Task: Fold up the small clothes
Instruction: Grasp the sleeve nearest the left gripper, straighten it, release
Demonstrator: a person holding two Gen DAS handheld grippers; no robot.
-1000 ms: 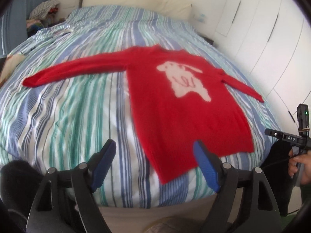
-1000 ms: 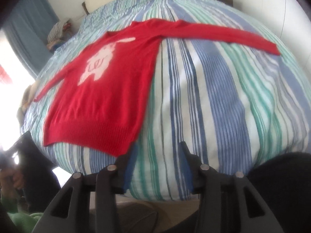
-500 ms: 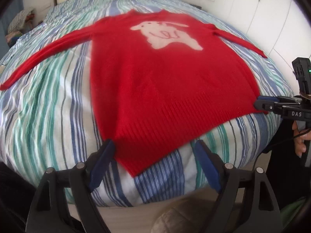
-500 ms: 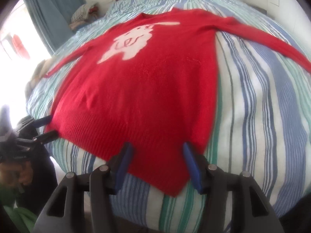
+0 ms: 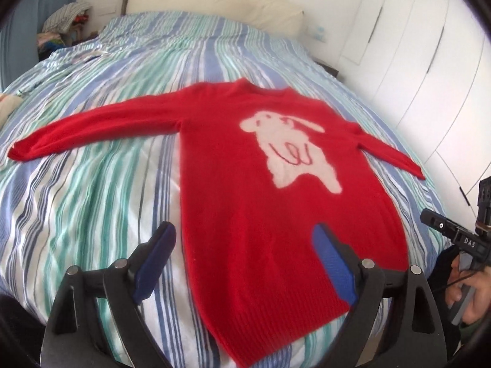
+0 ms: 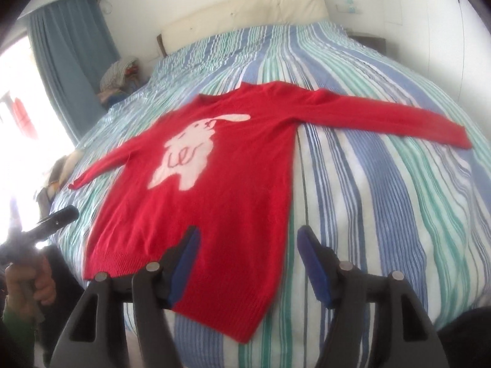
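Note:
A red sweater (image 5: 245, 168) with a white animal figure lies flat, front up, on the striped bed (image 5: 92, 184), both sleeves spread sideways. My left gripper (image 5: 242, 233) hovers over its lower left hem corner. Its jaws are opening, and the blue pads press on nothing. In the right wrist view the sweater (image 6: 239, 168) stretches away from my right gripper (image 6: 248, 234), which hangs over the lower right hem corner. Its jaws are also opening and clear of the knit. Each view catches the other gripper at its edge, held in a hand (image 5: 472, 291).
The bed's near edge runs just under both grippers. A cream headboard (image 5: 214, 3) stands at the far end, with a heap of clothes (image 5: 66, 18) beside it. White wardrobe doors (image 5: 429, 61) line the right side. A blue curtain (image 6: 67, 61) and a bright window are on the left.
Half a second ago both cameras were close over the hem. Now they sit farther back, and more of the bed shows. The right jaws stand visibly wider.

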